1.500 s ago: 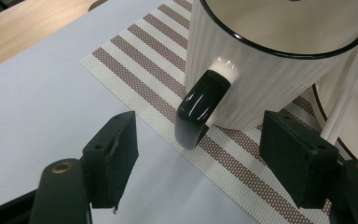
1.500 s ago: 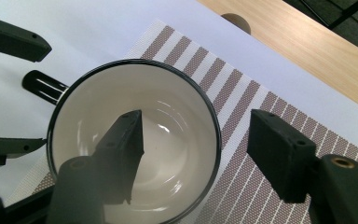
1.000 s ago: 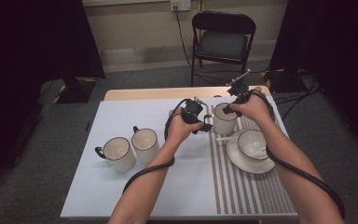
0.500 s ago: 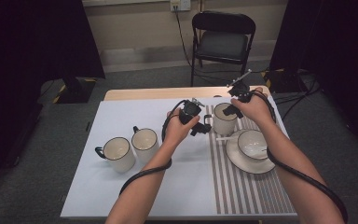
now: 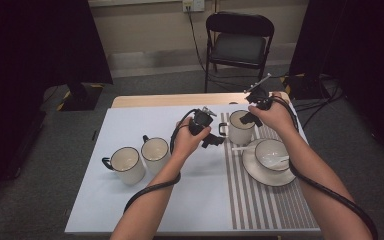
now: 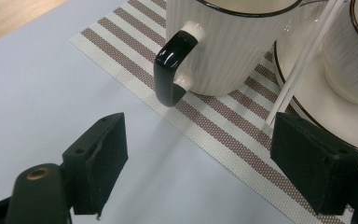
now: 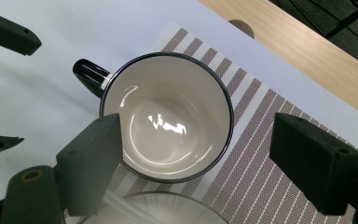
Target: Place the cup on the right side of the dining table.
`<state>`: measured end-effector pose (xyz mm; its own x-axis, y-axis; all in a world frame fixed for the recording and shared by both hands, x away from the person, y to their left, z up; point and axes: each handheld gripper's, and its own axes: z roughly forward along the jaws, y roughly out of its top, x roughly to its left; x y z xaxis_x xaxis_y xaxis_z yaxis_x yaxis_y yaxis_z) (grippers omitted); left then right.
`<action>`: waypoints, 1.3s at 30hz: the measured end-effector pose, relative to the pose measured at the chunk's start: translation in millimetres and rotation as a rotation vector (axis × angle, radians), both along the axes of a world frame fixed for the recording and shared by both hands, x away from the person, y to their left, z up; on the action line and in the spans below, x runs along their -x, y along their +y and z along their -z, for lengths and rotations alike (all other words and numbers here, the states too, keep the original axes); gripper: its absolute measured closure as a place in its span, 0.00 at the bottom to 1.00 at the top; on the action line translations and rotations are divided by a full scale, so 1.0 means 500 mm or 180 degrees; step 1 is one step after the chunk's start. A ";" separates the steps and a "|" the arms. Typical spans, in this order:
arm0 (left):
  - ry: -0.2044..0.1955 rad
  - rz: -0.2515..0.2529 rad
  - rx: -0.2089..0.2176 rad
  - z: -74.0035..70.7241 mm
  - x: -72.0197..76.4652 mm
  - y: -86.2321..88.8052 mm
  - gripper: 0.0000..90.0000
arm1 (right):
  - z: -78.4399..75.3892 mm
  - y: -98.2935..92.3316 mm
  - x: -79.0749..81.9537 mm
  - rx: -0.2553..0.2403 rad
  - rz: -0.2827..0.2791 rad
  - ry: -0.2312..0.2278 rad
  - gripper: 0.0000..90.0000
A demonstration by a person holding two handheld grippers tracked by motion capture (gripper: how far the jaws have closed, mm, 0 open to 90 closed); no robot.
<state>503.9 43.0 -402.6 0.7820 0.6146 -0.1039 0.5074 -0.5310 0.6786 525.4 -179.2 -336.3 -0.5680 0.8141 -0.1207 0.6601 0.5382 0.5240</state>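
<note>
The mug (image 5: 241, 127) is standing upright on the striped placemat (image 5: 265, 200), at about one o'clock from the table's middle, just beside the saucer (image 5: 252, 170) that is carrying a bowl (image 5: 271, 152) and spoon (image 5: 280, 160). The right gripper (image 5: 250, 117) is hovering over the mug's rim, its jaws having just been opening, spread wide with nothing pinched. The left gripper (image 5: 214, 141) is sitting at the mug's nine o'clock, jaws also apart, facing the handle (image 6: 170, 70). Placing looks done; two other mugs (image 5: 155, 149) are waiting at the left. The mug is cream, ribbed, empty, glossy inside, with a black rim and handle.
</note>
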 end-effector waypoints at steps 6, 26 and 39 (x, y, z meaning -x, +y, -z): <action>0.0020 -0.0004 0.0013 -0.001 0.011 0.010 0.21 | 0.000 0.007 0.009 0.0009 -0.0036 -0.0002 0.18; 0.0043 0.0102 0.0073 0.005 0.043 0.006 0.20 | -0.006 0.014 0.037 -0.0016 -0.0097 0.0023 0.18; 0.0048 0.0165 0.0134 0.001 0.065 0.001 0.20 | -0.004 0.020 0.056 0.0017 -0.0135 0.0030 0.18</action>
